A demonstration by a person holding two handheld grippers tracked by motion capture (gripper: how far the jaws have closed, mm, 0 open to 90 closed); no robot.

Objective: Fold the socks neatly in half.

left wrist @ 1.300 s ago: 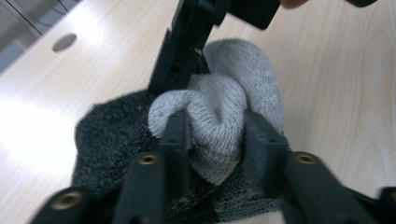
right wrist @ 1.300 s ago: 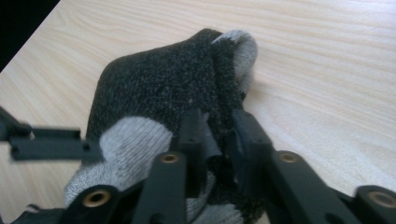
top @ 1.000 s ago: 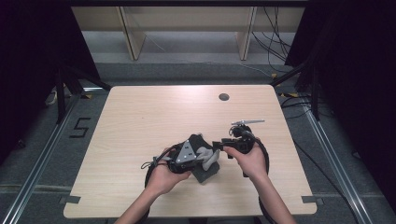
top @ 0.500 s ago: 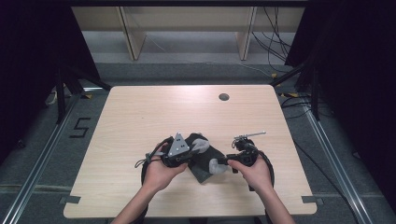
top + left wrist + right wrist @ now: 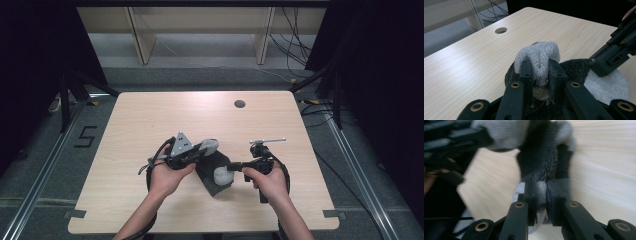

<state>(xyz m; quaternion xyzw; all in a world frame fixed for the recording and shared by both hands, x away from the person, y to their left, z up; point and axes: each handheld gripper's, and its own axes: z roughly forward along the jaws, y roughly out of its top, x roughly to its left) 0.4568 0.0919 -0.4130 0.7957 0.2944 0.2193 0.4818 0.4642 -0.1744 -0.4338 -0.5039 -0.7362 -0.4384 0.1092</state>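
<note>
A pale wooden table with a round cable hole is filling the middle of the frame, grey floor and dark curtains around it, shelf legs at the top. Below centre, a dark grey knitted sock with pale grey toe and heel is lying between two hands. The left gripper is pinching the sock's pale end, jaws narrow; the right gripper is clamping dark fabric. Seemingly the sock is being folded or straightened; next, both grips likely need coordinated pulling.
</note>
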